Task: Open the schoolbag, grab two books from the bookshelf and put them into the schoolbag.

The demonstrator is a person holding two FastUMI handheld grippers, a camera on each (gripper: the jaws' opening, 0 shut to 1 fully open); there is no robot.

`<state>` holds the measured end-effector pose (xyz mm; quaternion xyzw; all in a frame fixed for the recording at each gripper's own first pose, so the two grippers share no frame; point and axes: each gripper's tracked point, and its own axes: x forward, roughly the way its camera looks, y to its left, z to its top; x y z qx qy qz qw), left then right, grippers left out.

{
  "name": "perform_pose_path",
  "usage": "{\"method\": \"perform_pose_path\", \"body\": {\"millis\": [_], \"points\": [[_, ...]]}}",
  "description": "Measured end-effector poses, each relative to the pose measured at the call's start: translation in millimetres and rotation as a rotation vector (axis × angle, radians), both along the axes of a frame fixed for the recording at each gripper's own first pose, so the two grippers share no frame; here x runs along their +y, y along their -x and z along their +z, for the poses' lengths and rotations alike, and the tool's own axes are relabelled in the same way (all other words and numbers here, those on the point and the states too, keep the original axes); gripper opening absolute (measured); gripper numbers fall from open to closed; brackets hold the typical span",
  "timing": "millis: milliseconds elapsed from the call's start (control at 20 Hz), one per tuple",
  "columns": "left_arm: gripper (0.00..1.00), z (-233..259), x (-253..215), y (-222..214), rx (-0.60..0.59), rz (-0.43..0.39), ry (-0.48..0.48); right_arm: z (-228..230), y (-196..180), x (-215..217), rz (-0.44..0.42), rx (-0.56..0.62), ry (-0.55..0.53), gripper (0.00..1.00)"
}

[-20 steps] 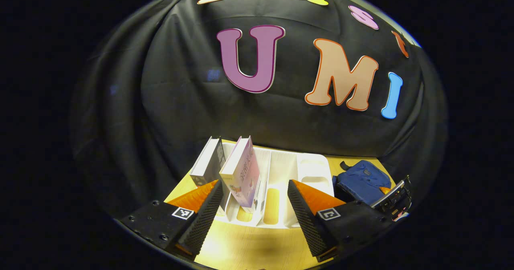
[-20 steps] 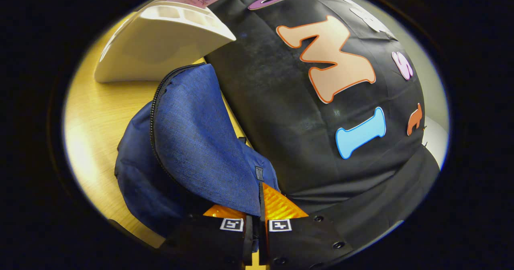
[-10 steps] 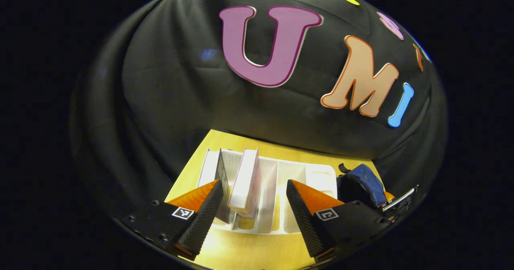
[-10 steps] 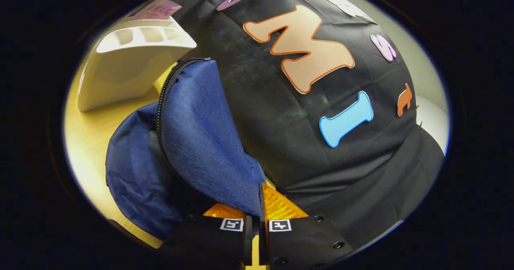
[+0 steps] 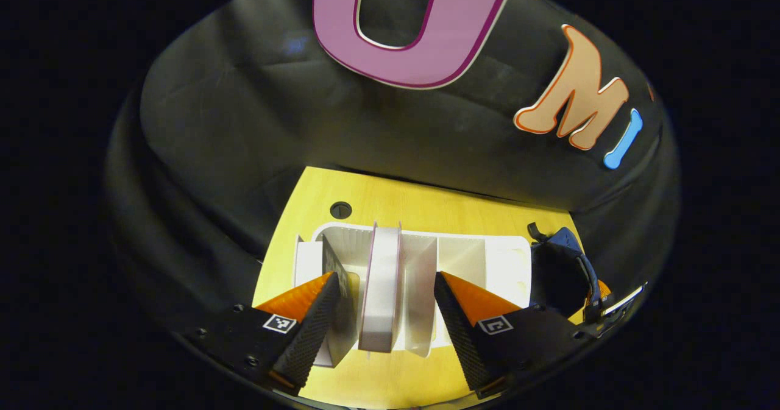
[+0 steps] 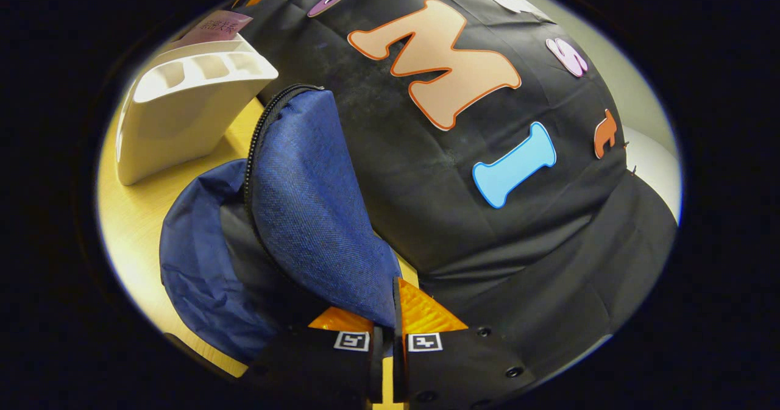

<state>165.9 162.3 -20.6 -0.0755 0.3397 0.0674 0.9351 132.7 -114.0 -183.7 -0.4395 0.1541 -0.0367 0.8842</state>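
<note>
In the left gripper view a white slotted bookshelf stands on the yellow table. A pink-edged book stands upright in it, seen from above, and a darker book leans at its left. My left gripper is open, with its fingers on either side of the pink-edged book and apart from it. The blue schoolbag lies right of the shelf. In the right gripper view my right gripper is shut on the schoolbag's raised flap. The bag's dark inside shows beneath. The bookshelf stands at the upper left.
A round hole sits in the table behind the shelf. The black cloth wall hangs close behind the table in both views. Bare yellow table lies left of the bag.
My left gripper has risen and tipped down over the shelf, bringing the pink-edged book between its open fingers. My right gripper has lifted the bag's flap a little more, widening the opening.
</note>
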Motion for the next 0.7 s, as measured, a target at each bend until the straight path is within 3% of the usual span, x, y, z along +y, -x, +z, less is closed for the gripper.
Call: {"method": "perform_pose_path", "body": {"millis": [400,450,600,700], "points": [[0.87,-40,-2,-19,0.173,-0.037,0.021,4,5,-7,-0.016,0.004,-0.013,0.07],[0.89,-43,-3,-20,0.188,-0.047,0.028,5,5,-6,-0.018,0.005,-0.014,0.07],[0.74,-51,-7,-17,0.250,-0.064,0.050,4,5,-6,-0.020,0.008,-0.018,0.07],[0.72,-58,-12,-20,0.276,-0.070,0.041,5,5,-6,-0.024,0.009,-0.024,0.07]]}}
